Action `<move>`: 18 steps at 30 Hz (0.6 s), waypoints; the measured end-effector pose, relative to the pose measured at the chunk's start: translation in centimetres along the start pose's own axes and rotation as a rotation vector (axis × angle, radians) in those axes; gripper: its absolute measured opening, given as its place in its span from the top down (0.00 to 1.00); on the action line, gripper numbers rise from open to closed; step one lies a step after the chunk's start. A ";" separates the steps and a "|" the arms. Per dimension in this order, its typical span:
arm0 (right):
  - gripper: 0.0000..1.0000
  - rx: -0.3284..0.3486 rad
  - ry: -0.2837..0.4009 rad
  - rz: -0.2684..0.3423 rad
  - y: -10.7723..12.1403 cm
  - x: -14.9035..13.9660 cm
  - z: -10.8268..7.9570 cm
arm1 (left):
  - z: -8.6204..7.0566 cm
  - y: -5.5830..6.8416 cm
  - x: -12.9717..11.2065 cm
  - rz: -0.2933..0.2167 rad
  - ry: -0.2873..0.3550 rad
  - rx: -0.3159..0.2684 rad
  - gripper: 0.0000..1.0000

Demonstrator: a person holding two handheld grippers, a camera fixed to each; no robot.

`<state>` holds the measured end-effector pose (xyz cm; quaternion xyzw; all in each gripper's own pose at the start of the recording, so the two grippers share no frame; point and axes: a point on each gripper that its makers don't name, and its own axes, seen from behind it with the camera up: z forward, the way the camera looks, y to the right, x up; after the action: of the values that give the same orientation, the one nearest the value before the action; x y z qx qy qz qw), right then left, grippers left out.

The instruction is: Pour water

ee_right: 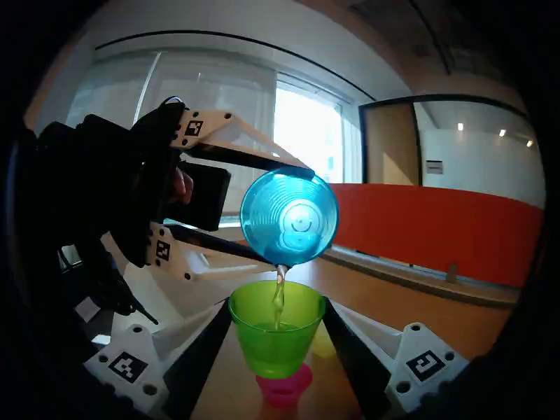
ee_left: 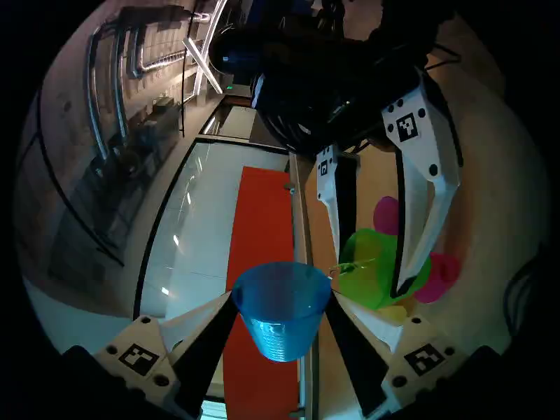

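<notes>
A thin stream of water point(ee_right: 278, 292) falls from a tipped blue cup point(ee_right: 288, 217) into a green cup point(ee_right: 276, 339), seen in the right gripper view. The left gripper point(ee_right: 288, 215), its two white fingers clamped on opposite sides of the blue cup, holds it on its side just above the green cup, mouth turned down toward the green rim. A dark-gloved hand point(ee_right: 105, 189) grips that tool, off to the side of the green cup. The right gripper point(ee_right: 277, 308) is closed around the green cup, one finger pressing each flank, and keeps it upright with a little water pooled in the bottom. A pink cup point(ee_right: 283, 392) shows directly under the green cup's base and a yellow cup point(ee_right: 322, 344) just beside it; whether either touches the green cup cannot be told. A wooden table point(ee_right: 392, 294) runs behind the green cup, and beyond that stand a red partition point(ee_right: 448, 224) and a bright window point(ee_right: 308, 133). In the left gripper view the blue cup sits between the near fingers, with the green cup right beside its rim.
</notes>
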<state>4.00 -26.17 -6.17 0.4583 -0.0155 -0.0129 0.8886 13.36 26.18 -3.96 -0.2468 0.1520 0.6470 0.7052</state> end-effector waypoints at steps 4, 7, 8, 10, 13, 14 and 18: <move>0.06 -0.001 0.001 0.001 0.0 0.0 0.0 | 0.0 -0.4 0.1 0.023 -0.001 0.007 0.15; 0.06 -0.002 0.002 0.000 0.0 0.0 0.0 | -0.1 -0.7 0.2 0.034 0.001 0.010 0.15; 0.06 -0.002 0.002 0.000 0.0 0.0 0.1 | -0.1 -0.8 0.2 0.037 0.003 0.012 0.15; 0.06 -0.003 0.003 -0.001 0.0 0.1 0.1 | -0.1 -1.0 0.3 0.048 0.004 0.015 0.15; 0.06 -0.003 0.005 -0.001 0.0 0.2 0.1 | -0.2 -1.3 0.4 0.067 0.005 0.019 0.15; 0.06 -0.003 0.006 -0.001 0.0 0.2 0.1 | -0.2 -1.3 0.4 0.073 0.005 0.020 0.15; 0.06 -0.003 0.008 -0.002 -0.1 0.4 0.1 | -0.2 -1.4 0.5 0.093 0.004 0.024 0.15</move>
<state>4.44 -26.31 -6.17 0.4570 -0.0116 -0.0120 0.8893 14.87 26.44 -4.21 -0.2320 0.1725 0.6768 0.6770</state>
